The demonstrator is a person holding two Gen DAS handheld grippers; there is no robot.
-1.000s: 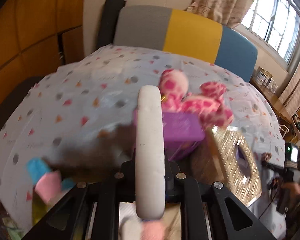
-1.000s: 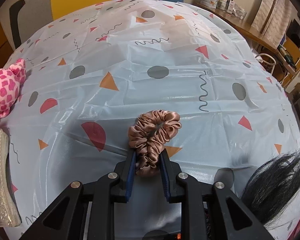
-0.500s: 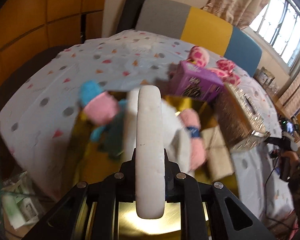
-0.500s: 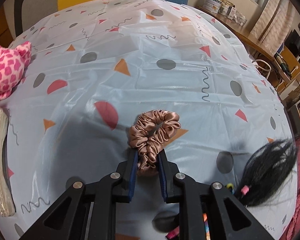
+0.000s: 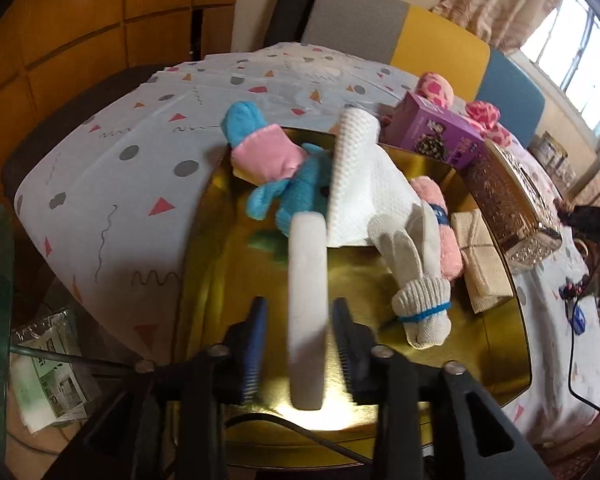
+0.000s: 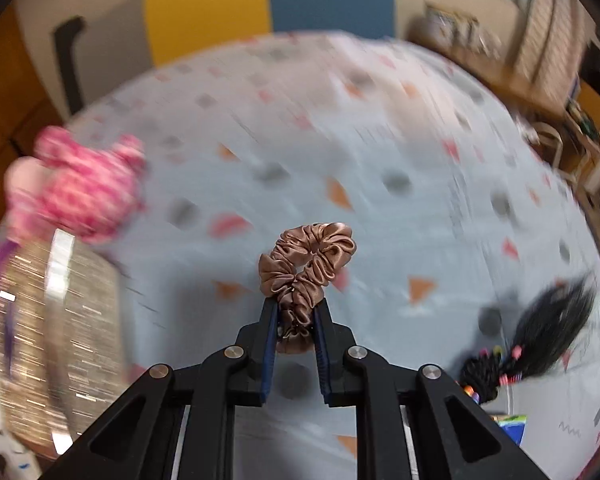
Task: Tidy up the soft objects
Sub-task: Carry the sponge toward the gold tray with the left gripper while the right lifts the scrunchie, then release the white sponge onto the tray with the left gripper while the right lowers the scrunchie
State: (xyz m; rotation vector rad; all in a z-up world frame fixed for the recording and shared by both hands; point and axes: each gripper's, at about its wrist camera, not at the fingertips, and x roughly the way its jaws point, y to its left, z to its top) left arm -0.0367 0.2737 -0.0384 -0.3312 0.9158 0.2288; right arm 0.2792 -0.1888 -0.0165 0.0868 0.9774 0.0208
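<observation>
Now, in the left wrist view, the left gripper (image 5: 300, 312) hangs over a shiny gold tray (image 5: 228, 280), its ribbed blue pads parting with a smooth white ring (image 5: 306, 304) standing loose between them, neither pad pressing it. At eleven o'clock from the ring lies a fuzzy blue plush (image 5: 296, 188) with a pink cuff; at one o'clock a dimpled white towel (image 5: 360, 184); at three o'clock a knit white glove (image 5: 416, 276) with a blue wristband, then a fluffy pink cloth (image 5: 448, 248). A purple box (image 5: 432, 132) sits past the tray at one o'clock. In the right wrist view, a pink spotted plush (image 6: 84, 188) blurs at ten o'clock. The right gripper (image 6: 296, 316) is clamped on a crinkled brown satin scrunchie (image 6: 308, 264), above the patterned sheet (image 6: 420, 160). Black hair (image 6: 540, 336) lies at three o'clock.
</observation>
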